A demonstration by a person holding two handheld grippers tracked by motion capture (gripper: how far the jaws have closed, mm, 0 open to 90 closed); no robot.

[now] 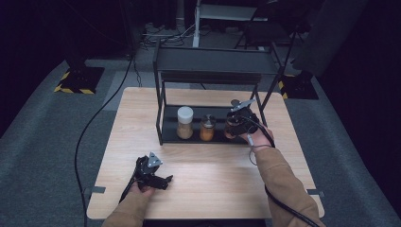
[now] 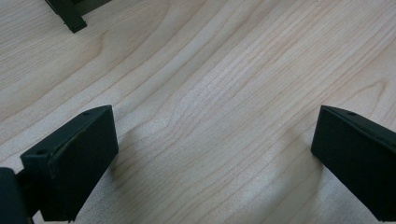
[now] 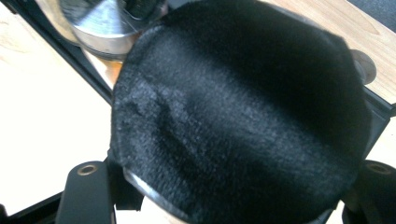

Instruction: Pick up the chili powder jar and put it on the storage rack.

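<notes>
A black two-shelf rack (image 1: 213, 59) stands at the back of the wooden table (image 1: 208, 175). Its lower shelf holds a white-lidded jar (image 1: 185, 123) of tan powder and a small orange jar (image 1: 207, 128). My right gripper (image 1: 239, 119) is at the shelf's right end, shut on a brownish jar (image 1: 230, 130). In the right gripper view that jar's black lid (image 3: 238, 112) sits between my jaws (image 3: 229, 196), with the silver-lidded jar (image 3: 100, 23) just beyond it. My left gripper (image 1: 161, 181) lies low over the table's front left, open and holding nothing (image 2: 215, 154).
The rack's top shelf overhangs the jars, and its upright posts (image 1: 160, 113) frame the lower shelf. A rack foot (image 2: 70, 18) lies beyond the left gripper. Cables trail from both grippers across the table and the grey floor (image 1: 42, 142).
</notes>
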